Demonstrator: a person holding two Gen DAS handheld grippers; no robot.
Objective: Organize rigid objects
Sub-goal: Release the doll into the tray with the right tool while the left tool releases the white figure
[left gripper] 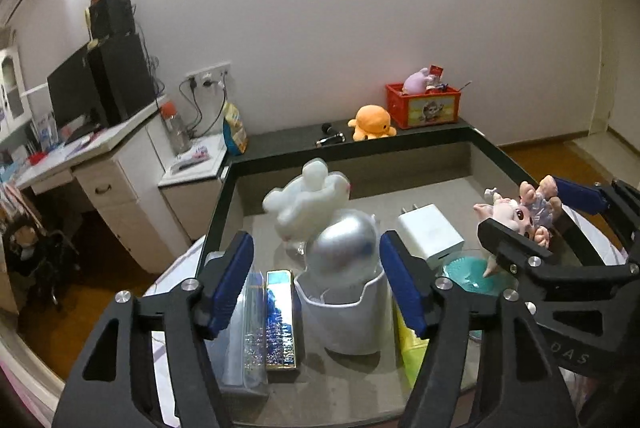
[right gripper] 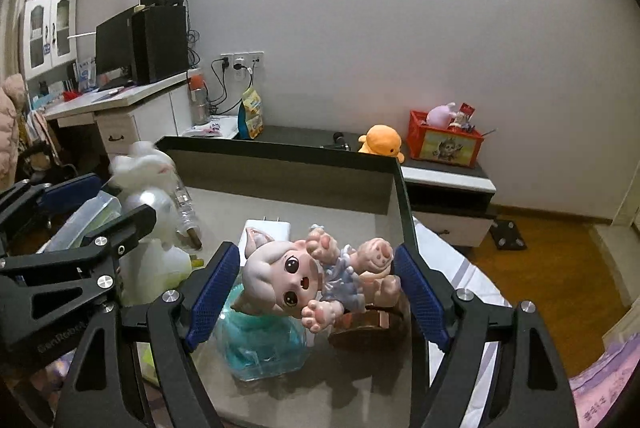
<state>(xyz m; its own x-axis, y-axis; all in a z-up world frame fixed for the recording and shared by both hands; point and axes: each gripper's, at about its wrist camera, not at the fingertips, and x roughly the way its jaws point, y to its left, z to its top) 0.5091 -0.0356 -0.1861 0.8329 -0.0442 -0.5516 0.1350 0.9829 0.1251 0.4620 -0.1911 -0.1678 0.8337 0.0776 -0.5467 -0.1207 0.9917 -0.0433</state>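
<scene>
My left gripper [left gripper: 318, 268] stands open around a white cup [left gripper: 344, 320] with a silver dome [left gripper: 344, 244] in it. Its right pad is close beside the cup and its left pad is apart from it. My right gripper [right gripper: 316, 260] is shut on a pink doll figure [right gripper: 296, 276] in a blue dress, lying sideways with its head on the left pad and a foot on the right one. The left wrist view has that doll figure [left gripper: 516, 216] in the right gripper [left gripper: 524, 207] at the right. In the right wrist view the left gripper [right gripper: 96, 207] is at the left edge.
On the dark-rimmed table [left gripper: 224, 195] lie a white charger [left gripper: 430, 232], a teal clear container [right gripper: 264, 340], a white rabbit figure [left gripper: 308, 199], a gold and blue box [left gripper: 280, 320], a clear plastic box [left gripper: 240, 328] and a brown object [right gripper: 368, 324]. An orange plush [left gripper: 372, 123] and a red crate [left gripper: 424, 103] sit on the far ledge.
</scene>
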